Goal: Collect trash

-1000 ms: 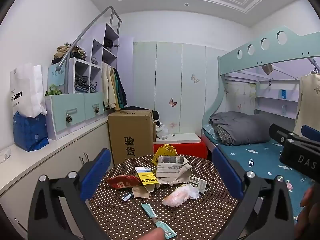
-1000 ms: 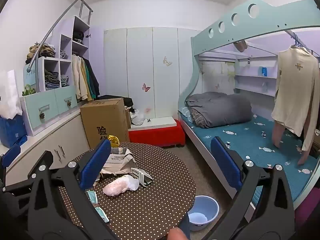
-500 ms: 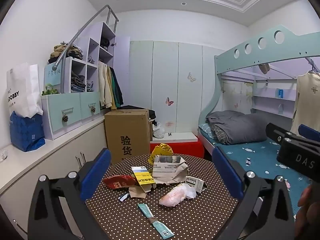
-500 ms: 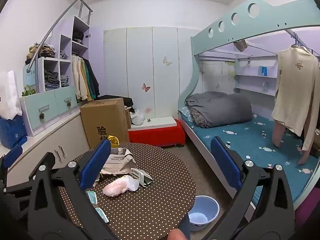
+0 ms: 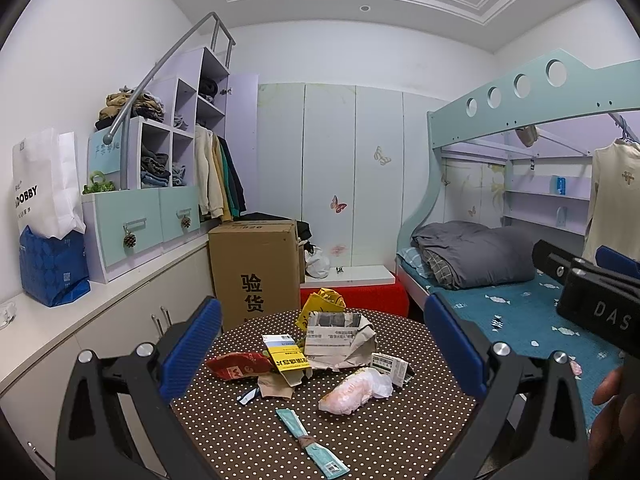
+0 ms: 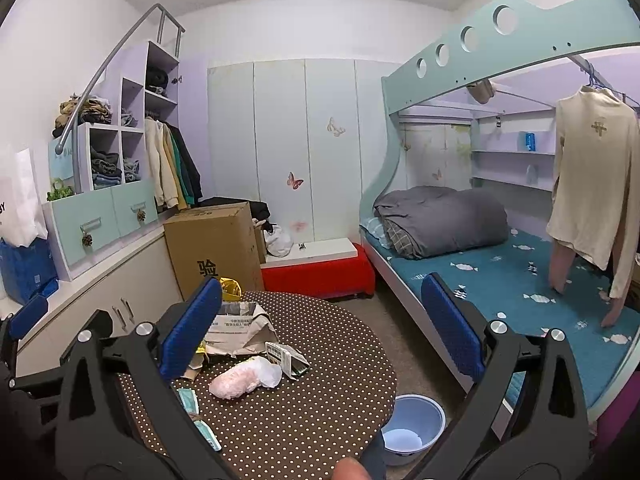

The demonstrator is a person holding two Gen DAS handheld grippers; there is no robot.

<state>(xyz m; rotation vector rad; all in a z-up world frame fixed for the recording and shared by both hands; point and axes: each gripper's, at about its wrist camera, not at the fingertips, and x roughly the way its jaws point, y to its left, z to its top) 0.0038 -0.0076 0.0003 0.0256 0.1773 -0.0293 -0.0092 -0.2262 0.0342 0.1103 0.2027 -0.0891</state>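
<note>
Left wrist view: the left claw hangs wide open and empty over the round dotted counter. The torn carton stands open-topped at the far side; its inside is not visible. A teal sachet lies flat, its long axis running from the middle toward the near edge. A pink bag sits beside it.

Right wrist view: the right claw is spread open, gripping nothing. A blue basin on the floor holds something pale.

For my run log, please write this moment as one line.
left gripper: open, empty | right gripper: open, empty | trash: on round brown dotted table | pale blue basin: on floor
</note>
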